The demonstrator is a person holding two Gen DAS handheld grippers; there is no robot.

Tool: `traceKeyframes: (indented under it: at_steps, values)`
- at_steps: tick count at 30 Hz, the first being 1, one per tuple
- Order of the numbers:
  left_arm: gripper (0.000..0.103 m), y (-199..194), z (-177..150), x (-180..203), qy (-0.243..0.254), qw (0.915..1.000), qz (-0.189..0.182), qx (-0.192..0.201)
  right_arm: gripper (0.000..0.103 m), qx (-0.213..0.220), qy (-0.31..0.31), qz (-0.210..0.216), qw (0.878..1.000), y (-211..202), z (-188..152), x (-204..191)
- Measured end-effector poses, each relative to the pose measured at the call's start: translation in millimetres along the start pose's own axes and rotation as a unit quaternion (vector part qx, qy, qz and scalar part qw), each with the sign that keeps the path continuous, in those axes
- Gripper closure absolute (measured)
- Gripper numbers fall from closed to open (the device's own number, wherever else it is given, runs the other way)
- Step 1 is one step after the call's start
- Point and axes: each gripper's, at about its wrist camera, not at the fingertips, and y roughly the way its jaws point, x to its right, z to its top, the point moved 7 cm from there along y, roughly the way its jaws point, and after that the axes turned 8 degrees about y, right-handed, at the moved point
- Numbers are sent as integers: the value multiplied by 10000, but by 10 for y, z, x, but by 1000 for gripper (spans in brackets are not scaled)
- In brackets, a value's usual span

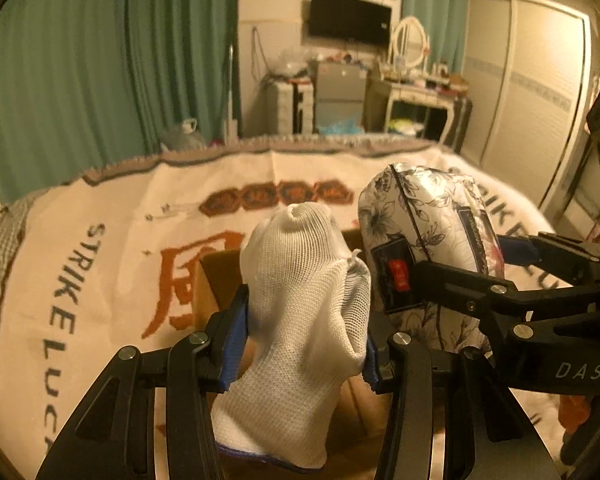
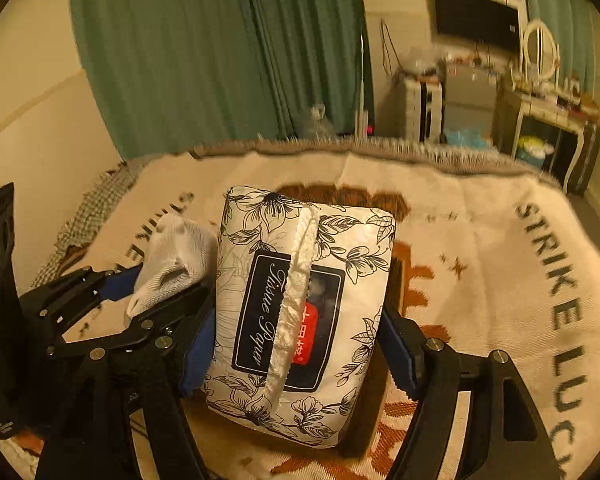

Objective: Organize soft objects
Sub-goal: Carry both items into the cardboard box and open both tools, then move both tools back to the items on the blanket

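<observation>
A white knit sock (image 1: 300,312) sits up in the air between the two blue pads of the left gripper (image 1: 306,344). The pads press into its sides, so this claw is clenched on the sock. The top of the sock bunches up above the pads and the rest hangs down below them. In the right wrist view the same sock (image 2: 172,264) shows at the left, pinched in the left gripper (image 2: 156,292).

Just beside the sock, on its right, is a soft tissue pack (image 2: 300,312) with black flowers on white. A strip of white tissue pokes out along its middle slit. A dark label on it reads "Tissue Paper" and has a small red patch. The right gripper (image 2: 296,344) squeezes the pack from both sides with its blue pads, so this claw is grasping the pack. In the left wrist view the tissue pack (image 1: 424,232) stands upright, with the black finger of the right gripper (image 1: 452,276) across its front.

Under both things lies a brown cardboard box (image 1: 220,276), only partly seen. The box rests on a cream blanket (image 1: 112,216) with orange signs and dark letters. Behind the bed hang green curtains (image 1: 80,80). Farther back are a dark TV (image 1: 350,18) on the wall, a white oval mirror (image 1: 410,40) on a dresser, and a pale wardrobe (image 1: 536,92).
</observation>
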Motion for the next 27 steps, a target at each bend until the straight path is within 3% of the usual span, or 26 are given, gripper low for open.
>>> traceKeyframes:
  at_steps: [6,9,12,18,23,24,26,27]
  values:
    - [47,205,-77,12,12,9998,3,-182,27,-314,111,32,9994,410,-55,210]
    - [45,234,-112,40,-128,9990,-228,-374,21,-217,163,58,9996,377,-45,251]
    - [37,140,-76,65,-10,9996,-49,-278,16,-29,192,62,9998,233,23,240]
    - [32,-448,186,96,30,9997,191,130,12,492,-99,-77,9987,-468,180,27]
    - [31,-1358,464,158,112,9953,436,858,10,1081,-312,-216,9934,-1406,283,-210]
    - [28,-1561,510,156,71,9940,438,1004,8,1189,-361,-291,9918,-1595,295,-255]
    - [10,-2012,583,140,-44,9904,371,1328,6,1364,-493,-414,9886,-1978,283,-348]
    - [10,-2173,604,127,-79,9884,377,1469,5,1423,-545,-464,9872,-2136,262,-390]
